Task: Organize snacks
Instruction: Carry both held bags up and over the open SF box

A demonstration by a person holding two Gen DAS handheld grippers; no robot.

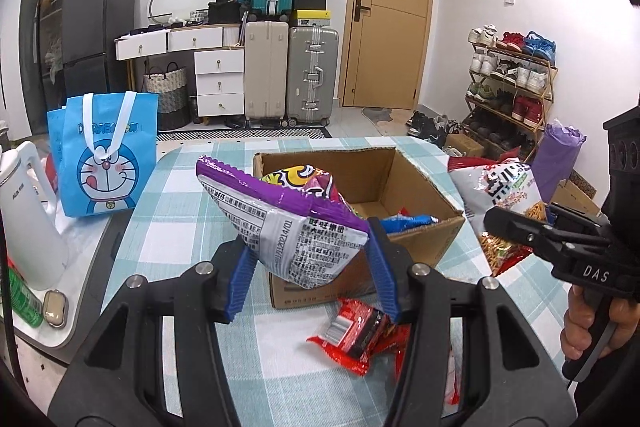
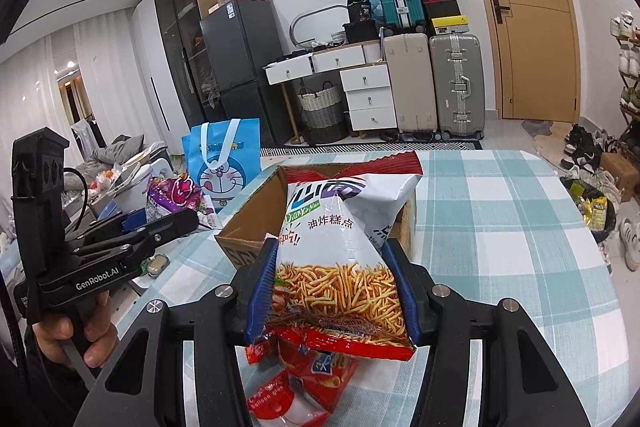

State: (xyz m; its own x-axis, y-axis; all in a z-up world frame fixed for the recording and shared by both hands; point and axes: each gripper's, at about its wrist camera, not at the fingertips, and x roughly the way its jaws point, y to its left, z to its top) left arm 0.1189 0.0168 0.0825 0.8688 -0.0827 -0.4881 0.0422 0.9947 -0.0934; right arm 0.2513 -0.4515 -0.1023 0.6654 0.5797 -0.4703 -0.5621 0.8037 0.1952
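Nearest, red snack packets [image 1: 360,339] lie loose on the checked tablecloth [image 1: 176,211] under both tools. My left gripper [image 1: 312,275] pinches the purple-and-silver bag [image 1: 288,223] by its lower end, long axis running up toward 10 o'clock. My right gripper [image 2: 332,291] pinches the white fried-sticks bag [image 2: 340,251] across its lower half, long axis upright, top at 12. Beyond both, the open cardboard box [image 1: 420,223]; at 9 o'clock, the blue cartoon tote [image 1: 104,155].
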